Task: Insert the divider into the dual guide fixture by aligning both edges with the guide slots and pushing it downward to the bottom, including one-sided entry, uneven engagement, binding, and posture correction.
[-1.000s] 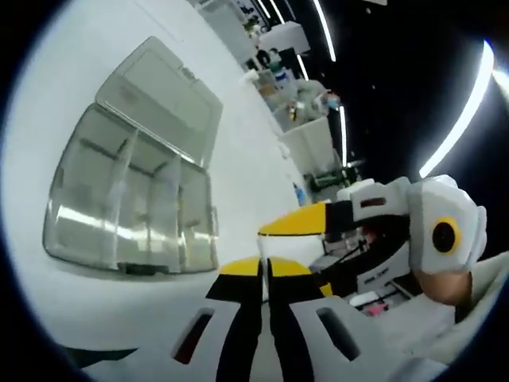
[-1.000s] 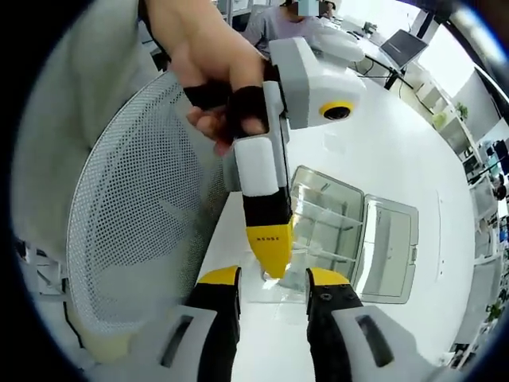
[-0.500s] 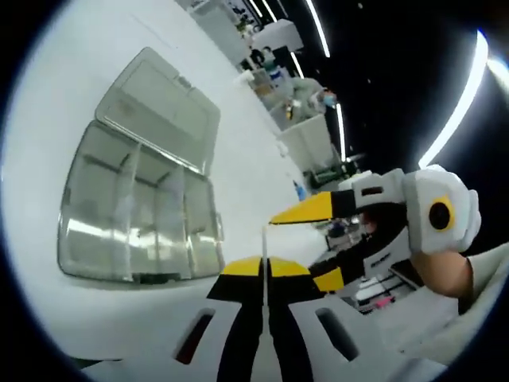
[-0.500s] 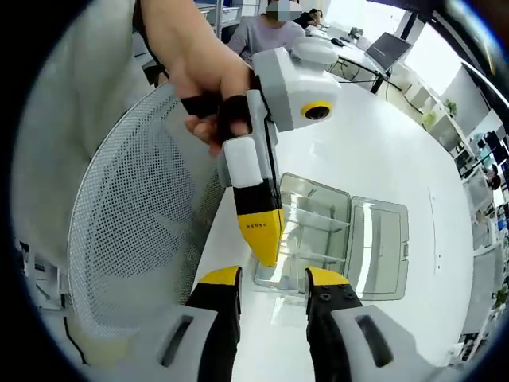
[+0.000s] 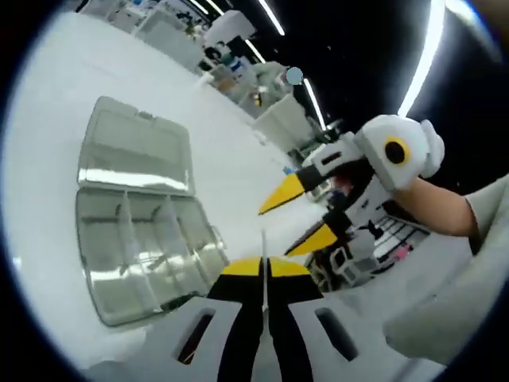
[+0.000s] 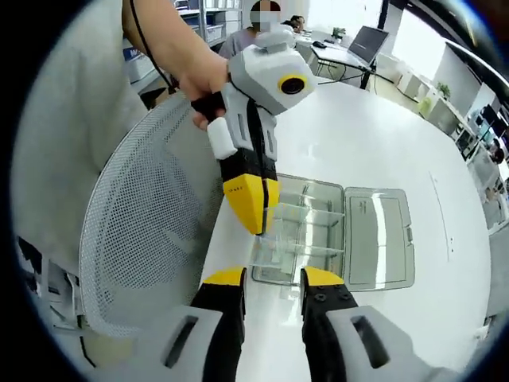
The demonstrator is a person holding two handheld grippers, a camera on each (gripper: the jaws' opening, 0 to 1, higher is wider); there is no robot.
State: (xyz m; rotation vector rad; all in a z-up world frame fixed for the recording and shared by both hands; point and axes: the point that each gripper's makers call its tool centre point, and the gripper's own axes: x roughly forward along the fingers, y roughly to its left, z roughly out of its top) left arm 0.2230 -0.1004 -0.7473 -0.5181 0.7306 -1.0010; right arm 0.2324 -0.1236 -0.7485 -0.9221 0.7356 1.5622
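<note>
The left gripper [image 5: 264,267] is clamped on the clear divider [image 5: 263,248], held above the open box [image 6: 334,231] on the white surface [image 6: 382,143]. The right gripper [image 6: 272,278] stands apart, empty. Insertion hasn't begun; next, lower the divider's edges squarely into the slots.

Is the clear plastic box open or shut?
Open. The box has its lid folded flat on the table beside the tray, so the compartments show in both gripper views.
</note>
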